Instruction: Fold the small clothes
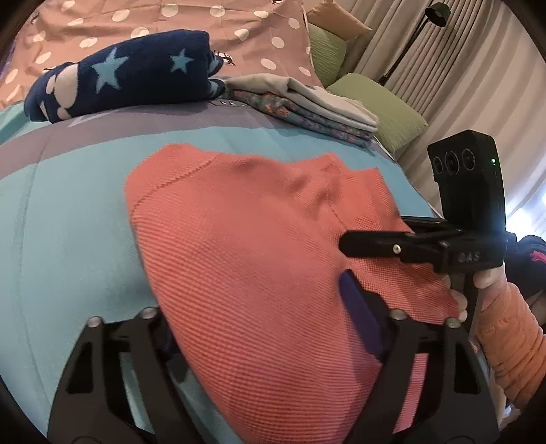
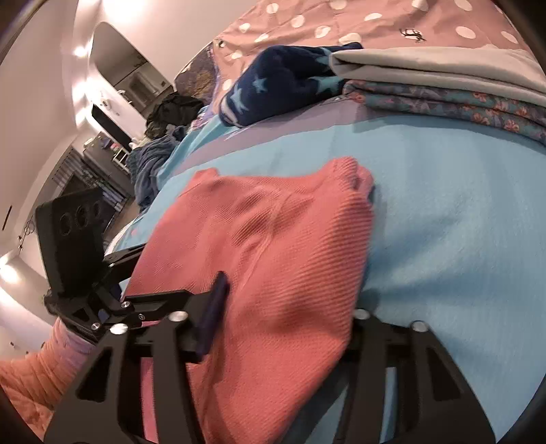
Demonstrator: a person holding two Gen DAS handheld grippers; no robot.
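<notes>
A coral-pink waffle-knit garment lies on the light blue bedspread; it also shows in the right wrist view. My left gripper is shut on the garment's near edge; one purple pad shows, the other finger is hidden under cloth. My right gripper is shut on the same garment, its purple pad on top. The right gripper shows from the side in the left wrist view, and the left gripper shows at the left in the right wrist view.
A navy star-patterned piece and a folded stack of grey and floral clothes lie farther back on the bed. Green pillows, a polka-dot pink cover, curtains and a floor lamp stand behind. More dark clothes lie at the bed's left.
</notes>
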